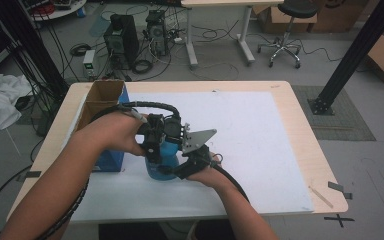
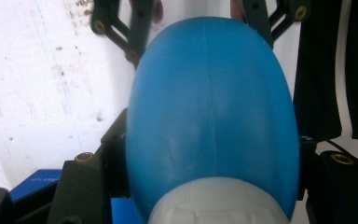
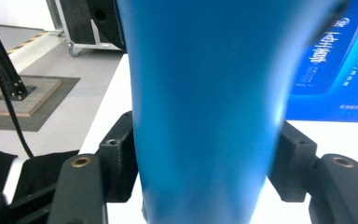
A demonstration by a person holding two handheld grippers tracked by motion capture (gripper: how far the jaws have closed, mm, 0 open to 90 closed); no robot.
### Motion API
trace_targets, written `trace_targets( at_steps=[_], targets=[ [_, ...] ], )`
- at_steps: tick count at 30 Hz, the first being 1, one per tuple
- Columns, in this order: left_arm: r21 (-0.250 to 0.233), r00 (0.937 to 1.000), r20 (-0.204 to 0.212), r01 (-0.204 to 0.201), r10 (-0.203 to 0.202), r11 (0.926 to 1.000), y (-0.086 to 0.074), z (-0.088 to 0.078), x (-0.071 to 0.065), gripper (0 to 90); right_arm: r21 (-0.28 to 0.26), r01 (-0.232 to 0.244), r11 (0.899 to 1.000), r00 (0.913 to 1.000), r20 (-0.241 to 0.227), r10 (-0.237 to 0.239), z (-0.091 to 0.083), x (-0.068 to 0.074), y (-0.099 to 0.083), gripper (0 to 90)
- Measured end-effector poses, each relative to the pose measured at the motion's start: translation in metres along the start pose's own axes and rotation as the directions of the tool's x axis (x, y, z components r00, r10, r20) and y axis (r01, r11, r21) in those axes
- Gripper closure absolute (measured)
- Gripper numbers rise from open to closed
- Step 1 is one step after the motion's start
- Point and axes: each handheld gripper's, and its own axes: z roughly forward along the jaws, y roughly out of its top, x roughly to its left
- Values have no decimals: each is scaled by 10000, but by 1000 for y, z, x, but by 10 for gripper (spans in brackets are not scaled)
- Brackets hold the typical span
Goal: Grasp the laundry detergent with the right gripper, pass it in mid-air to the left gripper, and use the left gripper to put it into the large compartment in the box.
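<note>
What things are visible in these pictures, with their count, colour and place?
bottle: one, blue with a pale cap, upright on the white sheet, between the jaws of both grippers
box: one, brown cardboard inside and blue outside, open, at the left edge of the table
white sheet: one, white, covers most of the table
table: one, light wood, centre
computer towers: two, black, on the floor behind the table
stool: one, black seat, floor at back right
left gripper: one, black, clamped on the bottle
right gripper: one, black, at the bottle's lower part
</note>
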Motion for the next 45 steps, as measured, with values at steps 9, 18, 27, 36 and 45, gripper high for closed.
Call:
trace_targets(
  at_steps=[9, 18, 27, 36, 45],
  targets=[
    [58, 9991, 208, 368, -369, 9993, -2, -4, 5, 387, 194, -31, 9998, 10000, 22, 30, -12, -3, 3, 254],
    [182, 9948, 361, 945, -952, 9954, -5, -12, 12, 386, 454, 36, 9990, 9999, -128, -30, -27, -8, 13, 189],
    [281, 9759, 375, 2140, -2150, 9764, -12, -27, 24, 384, 1396, 47, 9902, 9997, -244, -13, -47, -16, 25, 69],
    [36, 9184, 340, 3942, -3941, 9190, -23, -53, 38, 384, 3565, 163, 9341, 9993, -373, -32, -66, -25, 44, 0],
    [-36, 8281, 592, 5586, -5575, 8294, -39, -86, 51, 383, 5589, 460, 8280, 9978, -649, -116, -82, -30, 57, 0]
  ],
)
